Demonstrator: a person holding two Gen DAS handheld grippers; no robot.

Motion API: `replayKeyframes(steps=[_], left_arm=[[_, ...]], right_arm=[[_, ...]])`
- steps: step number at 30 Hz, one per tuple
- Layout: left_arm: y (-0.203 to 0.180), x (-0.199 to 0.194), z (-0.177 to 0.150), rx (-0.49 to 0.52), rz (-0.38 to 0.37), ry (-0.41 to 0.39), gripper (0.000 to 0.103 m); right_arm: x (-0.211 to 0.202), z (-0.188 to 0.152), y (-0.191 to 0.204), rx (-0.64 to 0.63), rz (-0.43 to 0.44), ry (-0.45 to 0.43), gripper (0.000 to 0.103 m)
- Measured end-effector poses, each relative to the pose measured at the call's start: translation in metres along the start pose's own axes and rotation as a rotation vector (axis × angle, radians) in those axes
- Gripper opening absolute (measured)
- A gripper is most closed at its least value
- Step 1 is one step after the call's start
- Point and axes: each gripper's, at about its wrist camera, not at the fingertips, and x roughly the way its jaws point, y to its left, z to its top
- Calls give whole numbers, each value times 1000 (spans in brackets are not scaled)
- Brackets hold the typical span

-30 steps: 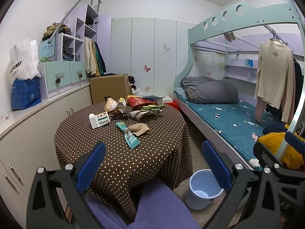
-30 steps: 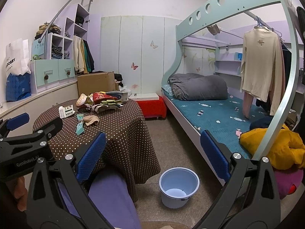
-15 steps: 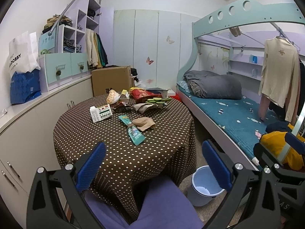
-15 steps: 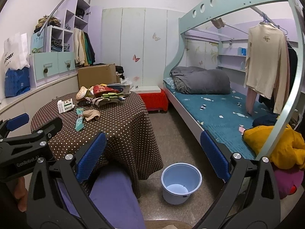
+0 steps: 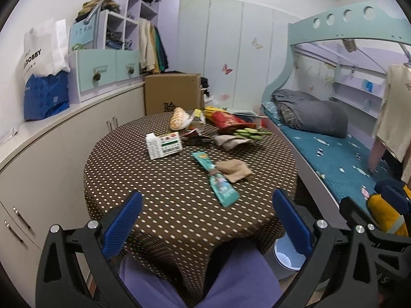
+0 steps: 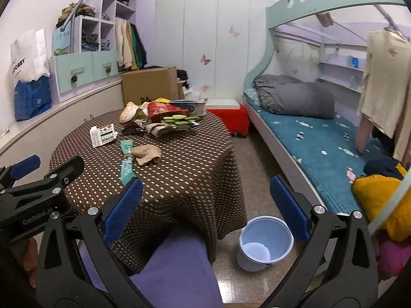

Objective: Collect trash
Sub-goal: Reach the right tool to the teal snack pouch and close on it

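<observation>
- Left wrist view: left tool [image 5: 205, 227] spread wide, pinching nothing, poised over the near edge of the polka-dot bench [image 5: 159, 187].
- Teal wrapper [image 5: 215, 179] lying flat at 12 o'clock of the tool, nearest of the trash; tan crumpled cloth [image 5: 233, 170] touching it at its 2 o'clock; white carton [image 5: 164, 145] at 11 o'clock; snack-bag pile [image 5: 223, 123] beyond, at 12.
- Best approached low along the wrapper's long side, pinching a lifted edge and sparing the tablecloth.
- Readable: "DOBBY" on the white bag [image 5: 43, 48] at 10 o'clock; carton print too blurred.
- Right wrist view: right tool [image 6: 205, 211] likewise spread and empty, off the bench's near edge.
- Blue bin [image 6: 265, 242] on the floor at 5 o'clock of the bench, probably the drop point.
- Readable: "GenRobot.AI" on the other tool's body at 9 o'clock.
</observation>
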Motion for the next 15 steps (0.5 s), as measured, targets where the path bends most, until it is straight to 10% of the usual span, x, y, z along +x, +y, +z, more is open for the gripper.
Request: replayKeyframes(steps=[15], left_arm=[[71,75,31,-111,104,137,99]], right_arm=[[89,35,61,-37,126,173,97]])
